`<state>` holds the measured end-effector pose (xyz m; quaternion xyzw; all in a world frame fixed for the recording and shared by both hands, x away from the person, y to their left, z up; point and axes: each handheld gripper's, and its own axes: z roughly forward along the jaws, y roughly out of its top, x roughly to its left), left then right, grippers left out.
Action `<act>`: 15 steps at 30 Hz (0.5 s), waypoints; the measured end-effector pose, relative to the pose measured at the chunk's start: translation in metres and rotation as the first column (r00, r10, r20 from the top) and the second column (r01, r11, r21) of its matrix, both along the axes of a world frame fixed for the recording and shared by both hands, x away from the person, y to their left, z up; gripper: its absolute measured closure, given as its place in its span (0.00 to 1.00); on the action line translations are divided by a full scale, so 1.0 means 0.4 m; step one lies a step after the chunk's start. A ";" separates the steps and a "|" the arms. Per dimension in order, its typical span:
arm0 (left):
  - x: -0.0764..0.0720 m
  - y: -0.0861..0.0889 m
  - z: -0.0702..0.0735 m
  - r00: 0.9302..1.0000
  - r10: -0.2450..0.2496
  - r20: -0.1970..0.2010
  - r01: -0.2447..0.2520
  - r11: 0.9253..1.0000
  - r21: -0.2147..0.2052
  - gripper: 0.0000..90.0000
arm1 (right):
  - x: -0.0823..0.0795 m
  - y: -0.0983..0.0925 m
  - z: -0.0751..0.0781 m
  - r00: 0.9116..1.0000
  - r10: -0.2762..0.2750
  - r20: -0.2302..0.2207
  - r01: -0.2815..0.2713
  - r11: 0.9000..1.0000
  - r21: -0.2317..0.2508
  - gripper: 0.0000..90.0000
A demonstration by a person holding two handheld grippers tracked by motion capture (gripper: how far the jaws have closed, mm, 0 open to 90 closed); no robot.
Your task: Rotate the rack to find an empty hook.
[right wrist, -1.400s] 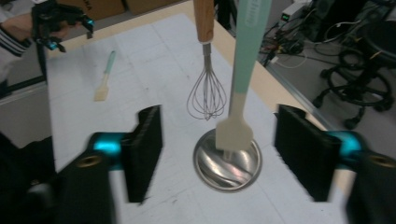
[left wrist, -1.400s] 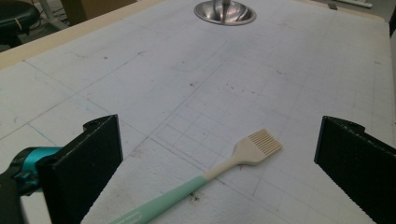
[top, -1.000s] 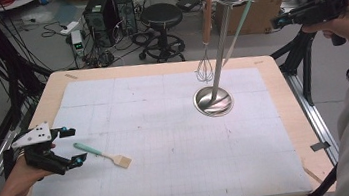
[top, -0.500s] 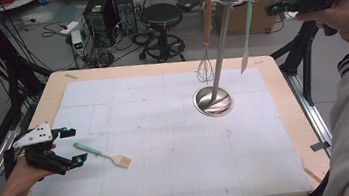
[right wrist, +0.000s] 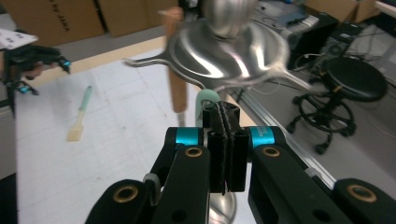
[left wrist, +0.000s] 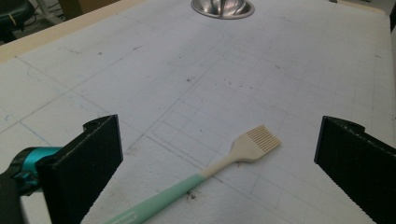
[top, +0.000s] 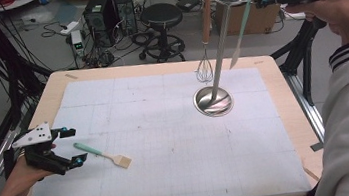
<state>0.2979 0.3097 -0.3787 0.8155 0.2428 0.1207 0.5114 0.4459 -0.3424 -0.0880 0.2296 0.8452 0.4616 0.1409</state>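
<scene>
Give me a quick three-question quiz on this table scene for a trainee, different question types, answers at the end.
1. Multiple choice: what lies in front of the left gripper, between its open jaws in the left gripper view? A) a fork B) a brush C) a ladle
2. True or false: the whisk hangs from the metal stand.
3. Fill in the blank: up by the top of the stand, the jaws of the right gripper are ____.

Key:
1. B, the brush with the mint-green handle.
2. True.
3. Shut.
</scene>
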 end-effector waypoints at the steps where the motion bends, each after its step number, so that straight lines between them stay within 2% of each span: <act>1: 0.000 0.000 0.000 1.000 0.000 0.001 0.000 1.000 -0.002 0.02 | -0.002 0.008 0.001 1.000 0.000 0.009 0.000 1.000 -0.002 0.99; 11: 0.000 -0.001 0.000 1.000 -0.005 0.002 0.005 1.000 -0.006 0.02 | -0.033 0.102 0.009 0.998 0.067 0.003 -0.066 0.997 -0.029 0.99; 15: -0.001 0.002 0.001 1.000 -0.003 0.002 0.003 1.000 -0.011 0.02 | -0.037 0.126 0.006 0.997 0.082 -0.001 -0.082 0.996 -0.045 0.99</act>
